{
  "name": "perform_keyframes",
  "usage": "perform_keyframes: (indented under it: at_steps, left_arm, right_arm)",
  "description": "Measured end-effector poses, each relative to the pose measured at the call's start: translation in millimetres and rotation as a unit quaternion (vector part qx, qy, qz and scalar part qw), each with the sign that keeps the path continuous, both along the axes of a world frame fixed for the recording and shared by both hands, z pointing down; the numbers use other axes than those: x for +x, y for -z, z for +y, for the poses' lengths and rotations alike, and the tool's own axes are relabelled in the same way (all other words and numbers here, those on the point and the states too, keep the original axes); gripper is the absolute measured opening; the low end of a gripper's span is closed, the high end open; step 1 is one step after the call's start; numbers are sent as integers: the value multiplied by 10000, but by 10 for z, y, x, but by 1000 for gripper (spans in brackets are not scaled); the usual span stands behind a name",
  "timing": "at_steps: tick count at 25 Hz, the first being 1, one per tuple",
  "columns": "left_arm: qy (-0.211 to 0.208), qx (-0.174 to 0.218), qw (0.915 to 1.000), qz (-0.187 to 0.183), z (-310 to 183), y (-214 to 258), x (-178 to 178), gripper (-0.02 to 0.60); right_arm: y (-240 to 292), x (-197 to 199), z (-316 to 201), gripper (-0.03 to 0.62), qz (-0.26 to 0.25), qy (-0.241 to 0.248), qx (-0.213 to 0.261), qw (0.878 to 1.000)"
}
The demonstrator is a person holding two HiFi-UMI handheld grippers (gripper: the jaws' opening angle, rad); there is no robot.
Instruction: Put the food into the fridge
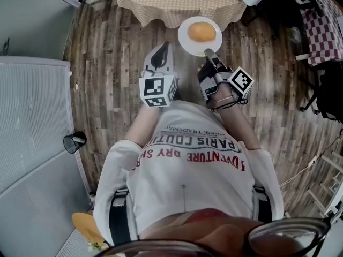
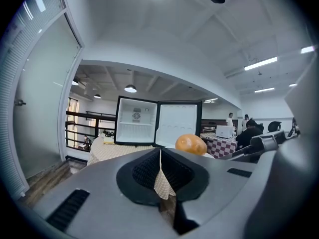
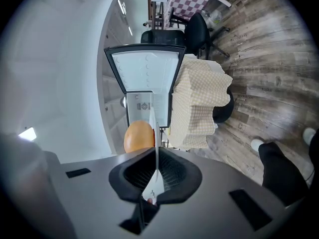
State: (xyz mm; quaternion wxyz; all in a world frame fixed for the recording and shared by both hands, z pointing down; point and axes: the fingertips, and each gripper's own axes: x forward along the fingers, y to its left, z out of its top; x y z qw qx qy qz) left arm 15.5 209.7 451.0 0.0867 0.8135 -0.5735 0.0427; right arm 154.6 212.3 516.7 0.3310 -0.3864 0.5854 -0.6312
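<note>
A round orange bun (image 1: 201,32) lies on a white plate (image 1: 185,43) held out over the wood floor. My right gripper (image 1: 209,53) is shut on the plate's near rim; in the right gripper view the plate (image 3: 155,133) is a thin white edge pinched between the jaws, with the bun (image 3: 138,137) just left of it. My left gripper (image 1: 162,49) hovers beside the plate's left edge, shut and empty. The small fridge (image 2: 136,121) stands ahead on a table, its door (image 2: 179,125) swung open and its white inside bare. From the left gripper view the bun (image 2: 191,144) peeks over the jaws.
The fridge's table wears a beige checked cloth (image 1: 177,1). A red-checked table (image 1: 321,20) and dark chairs stand to the right. A black cup (image 1: 74,142) sits low at the left by a glass partition (image 1: 27,116). People (image 2: 247,131) sit far behind.
</note>
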Motion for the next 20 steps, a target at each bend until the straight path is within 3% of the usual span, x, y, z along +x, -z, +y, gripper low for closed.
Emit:
perform_keyframes:
  at_steps: [7,20]
  left_arm:
    - [-151,-53,9997,164,-901,-58,-297,28]
    - [-503,-131,9982,288,-2982,58,-1262,28]
  right_arm:
    - [-50,-282,-790,34,96,-146,-91,9998]
    - [40,-1152,-2664,34,134,-578,-267,9979]
